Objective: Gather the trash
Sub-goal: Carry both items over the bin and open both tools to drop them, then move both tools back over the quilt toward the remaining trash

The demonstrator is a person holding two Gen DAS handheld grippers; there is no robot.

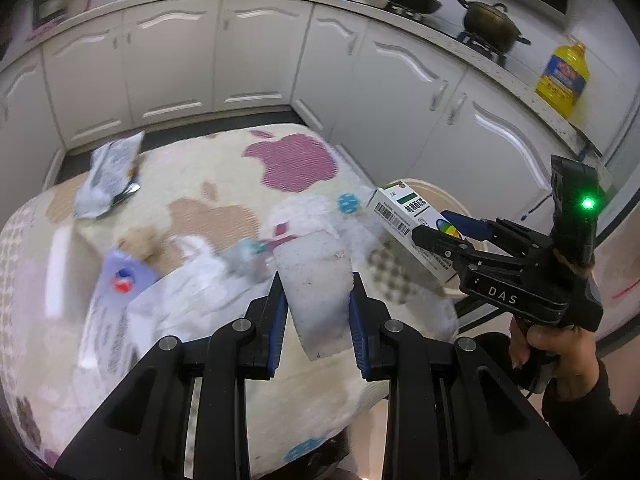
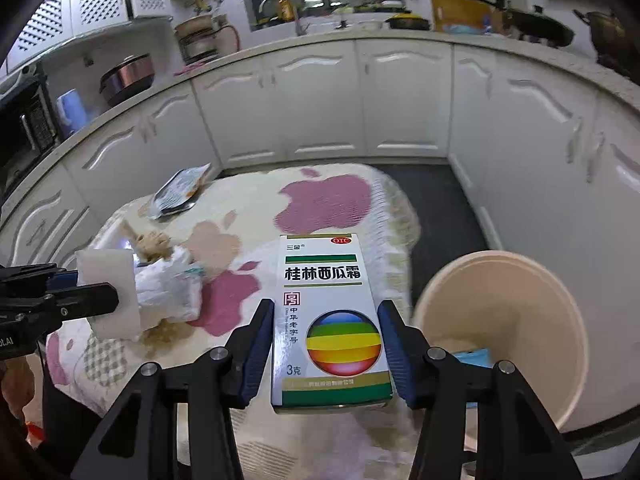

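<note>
My left gripper (image 1: 318,294) is shut on a white foam block (image 1: 316,280) and holds it above the blanket-covered table (image 1: 224,172). The block also shows in the right wrist view (image 2: 110,292). My right gripper (image 2: 326,328) is shut on a white medicine box (image 2: 328,320) with a rainbow ball print, held above the table's right edge next to a beige bin (image 2: 500,332). The box also shows in the left wrist view (image 1: 412,228), over the bin (image 1: 432,192). Crumpled white paper (image 2: 168,288), a silver snack wrapper (image 1: 108,172) and a printed leaflet (image 1: 116,304) lie on the table.
White kitchen cabinets (image 1: 256,60) wrap around the table. Pots (image 1: 490,24) and a yellow oil bottle (image 1: 562,76) stand on the counter. A blue item (image 2: 474,358) lies inside the bin. Dark floor (image 2: 432,200) runs between table and cabinets.
</note>
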